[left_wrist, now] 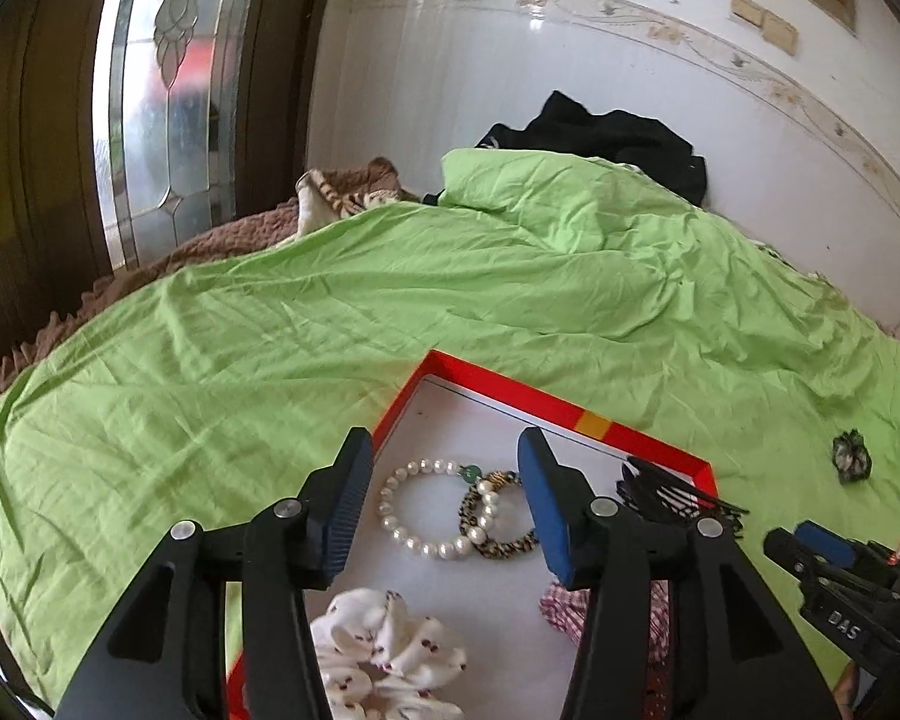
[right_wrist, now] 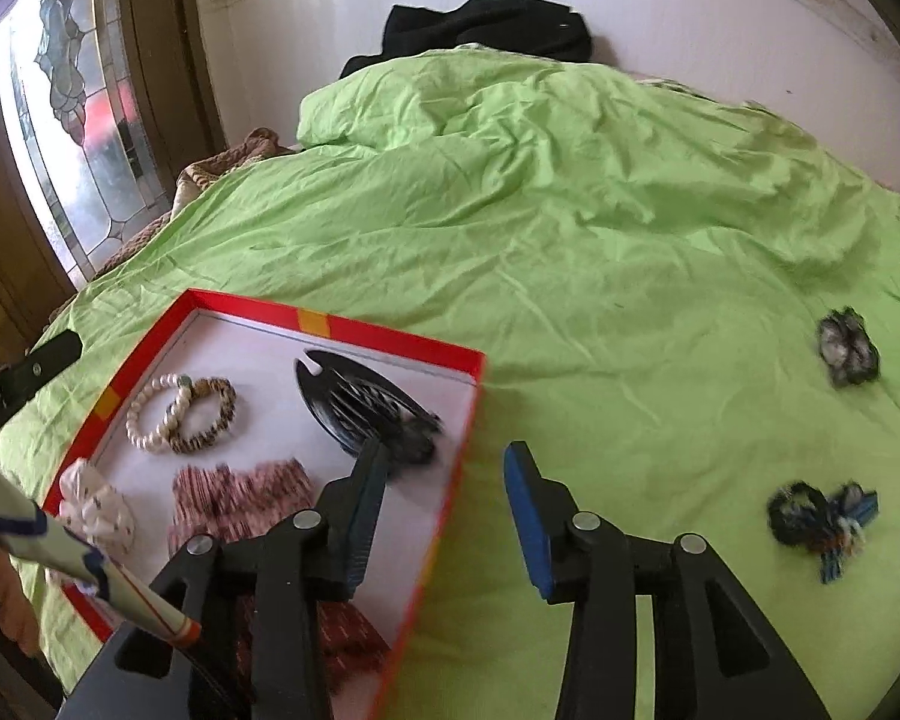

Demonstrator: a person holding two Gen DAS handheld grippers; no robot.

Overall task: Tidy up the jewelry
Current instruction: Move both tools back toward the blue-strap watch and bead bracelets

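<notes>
With both my left hand-held gripper (left_wrist: 438,480) and right hand-held gripper (right_wrist: 444,495) spread and empty above the red-rimmed white cardboard tray (right_wrist: 390,333), I judge the dark frilly scrunchie (right_wrist: 847,354) lying on the green bedsheet (right_wrist: 570,240) comes next.

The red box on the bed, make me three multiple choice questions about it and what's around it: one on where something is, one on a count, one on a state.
1. Where does the pearl bracelet lie?
A. on the green sheet
B. in the red box
C. between the gripper's fingers

2. How many dark hair ties lie loose on the green sheet?
A. none
B. two
C. four

3. How is the left gripper?
A. open, holding nothing
B. shut on the bracelet
C. shut on the white scrunchie

Answers: 1 B, it rests on the box's white floor beside the leopard-print bracelet. 2 B, one lies farther off and one nearer, both outside the box. 3 A, its fingers stand apart above the bracelets.
</notes>
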